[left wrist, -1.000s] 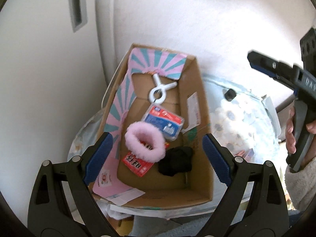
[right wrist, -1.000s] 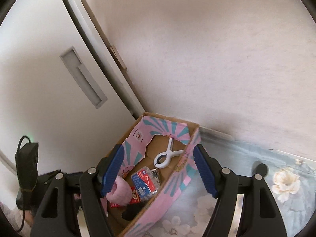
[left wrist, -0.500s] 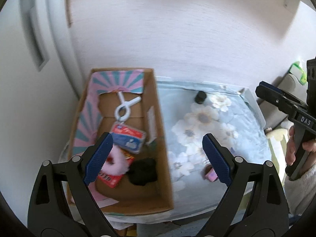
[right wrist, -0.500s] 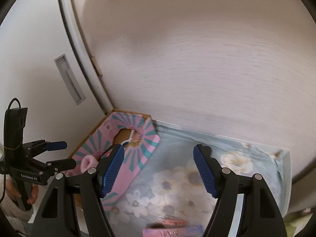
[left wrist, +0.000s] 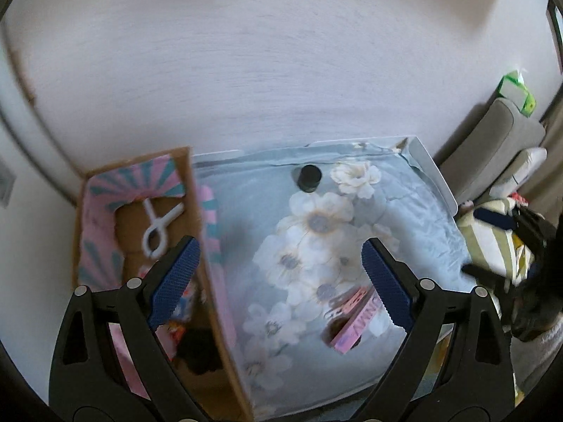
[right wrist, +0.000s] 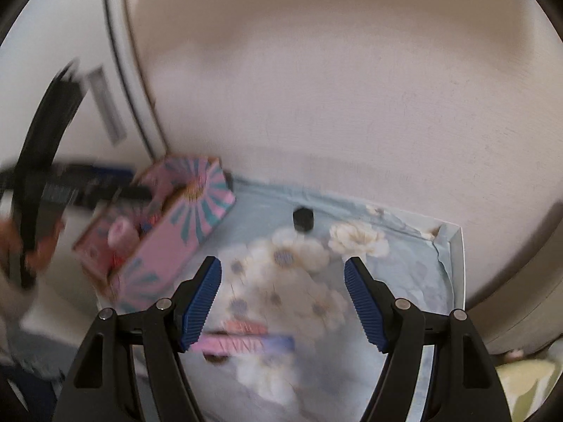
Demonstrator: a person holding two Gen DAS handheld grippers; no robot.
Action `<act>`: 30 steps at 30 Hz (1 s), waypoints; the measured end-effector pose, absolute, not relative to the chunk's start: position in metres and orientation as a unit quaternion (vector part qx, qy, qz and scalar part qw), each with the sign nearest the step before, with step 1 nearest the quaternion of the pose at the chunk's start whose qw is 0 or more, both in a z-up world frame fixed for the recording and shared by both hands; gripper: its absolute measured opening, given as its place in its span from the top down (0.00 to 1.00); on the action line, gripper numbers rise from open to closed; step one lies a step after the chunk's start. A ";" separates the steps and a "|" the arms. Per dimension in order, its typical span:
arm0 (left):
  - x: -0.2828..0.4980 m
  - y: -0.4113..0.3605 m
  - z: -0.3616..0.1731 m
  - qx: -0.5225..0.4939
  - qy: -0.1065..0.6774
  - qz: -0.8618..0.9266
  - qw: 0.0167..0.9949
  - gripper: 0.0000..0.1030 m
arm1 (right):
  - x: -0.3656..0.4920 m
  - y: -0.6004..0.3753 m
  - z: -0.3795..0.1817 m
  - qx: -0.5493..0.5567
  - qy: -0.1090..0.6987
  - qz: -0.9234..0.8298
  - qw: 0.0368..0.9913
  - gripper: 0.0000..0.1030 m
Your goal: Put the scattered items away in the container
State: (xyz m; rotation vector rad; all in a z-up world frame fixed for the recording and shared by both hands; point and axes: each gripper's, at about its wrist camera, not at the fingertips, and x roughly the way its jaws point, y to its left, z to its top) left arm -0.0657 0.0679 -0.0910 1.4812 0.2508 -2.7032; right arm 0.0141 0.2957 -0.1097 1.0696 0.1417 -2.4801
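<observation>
A cardboard box with a pink and teal lining stands at the table's left end. In it lie a white clip and a black item; the right wrist view shows the box and a pink fluffy band inside. On the floral cloth lie a black cap and a long pink packet with a pink card on it. My left gripper hangs open over the box's right wall and the cloth, holding nothing. My right gripper is open above the cloth, beyond the pink packet.
The light blue floral cloth covers a white table whose right rim shows. A plain wall runs behind. A white door with a recessed handle stands left. A grey cushion and striped fabric lie right of the table.
Both views have swung right, from the box to the floral cloth. The pink packet and black cap have come into view between the fingers. Both grippers stay open.
</observation>
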 end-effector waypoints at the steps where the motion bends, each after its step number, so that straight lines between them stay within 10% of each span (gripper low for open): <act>1: -0.073 0.071 -0.093 0.483 0.080 -0.872 0.020 0.10 | 0.016 0.295 -0.114 0.391 0.065 -0.890 0.224 0.33; 30: -0.209 0.112 -0.231 0.549 0.104 -0.829 0.030 0.10 | 0.003 0.270 -0.232 0.427 0.258 -0.743 0.446 0.33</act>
